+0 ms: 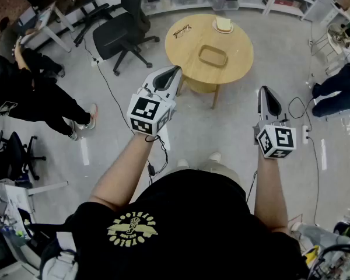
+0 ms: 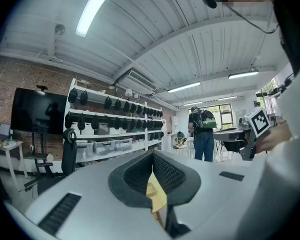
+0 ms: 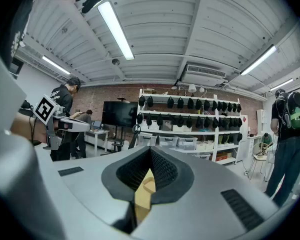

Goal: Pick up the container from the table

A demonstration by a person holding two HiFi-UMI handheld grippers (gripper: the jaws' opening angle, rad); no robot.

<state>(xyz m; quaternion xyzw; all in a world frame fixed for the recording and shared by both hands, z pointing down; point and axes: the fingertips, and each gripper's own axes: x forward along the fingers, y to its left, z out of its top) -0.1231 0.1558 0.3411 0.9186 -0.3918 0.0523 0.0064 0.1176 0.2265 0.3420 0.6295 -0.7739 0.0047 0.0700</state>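
Note:
The container (image 1: 213,56) is a shallow tan oblong tray lying in the middle of a round wooden table (image 1: 186,54) ahead of me. My left gripper (image 1: 174,70) is held level in the air short of the table's near left edge, jaws shut with nothing in them. My right gripper (image 1: 265,89) hovers to the right of the table, also shut and empty. In the left gripper view the jaws (image 2: 152,156) meet, with a sliver of the table (image 2: 156,196) showing below them. The right gripper view shows its jaws (image 3: 150,151) closed the same way.
A pair of glasses (image 1: 182,31) and a small pale dish (image 1: 223,24) lie on the table's far side. A black office chair (image 1: 125,34) stands to its left. A person (image 1: 23,80) sits at far left, another person (image 1: 338,86) at far right. Cables (image 1: 114,95) run over the floor.

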